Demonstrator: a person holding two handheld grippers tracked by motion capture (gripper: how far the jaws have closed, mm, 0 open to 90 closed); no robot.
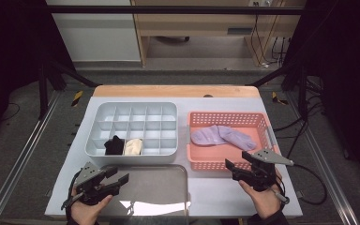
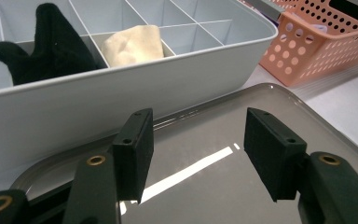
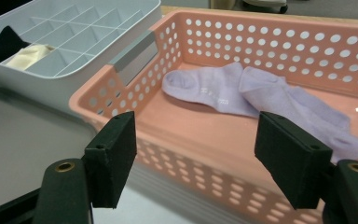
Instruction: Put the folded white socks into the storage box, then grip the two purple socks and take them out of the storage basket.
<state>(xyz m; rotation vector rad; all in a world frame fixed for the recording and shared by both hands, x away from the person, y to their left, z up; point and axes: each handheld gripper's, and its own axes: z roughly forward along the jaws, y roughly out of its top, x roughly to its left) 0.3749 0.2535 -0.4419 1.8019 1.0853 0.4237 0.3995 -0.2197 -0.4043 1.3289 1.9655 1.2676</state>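
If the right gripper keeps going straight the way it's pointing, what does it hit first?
Most likely the near wall of the pink basket; the right gripper, jaws open, faces it, with the purple socks beyond.

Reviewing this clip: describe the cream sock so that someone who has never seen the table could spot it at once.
Start at the grey divided organizer box on the left half of the table, beside the pink perforated basket. Look along its row of cells nearest the person: two neighbouring cells are filled. The cream sock is the pale bundle on the right; the black sock beside it is dark.
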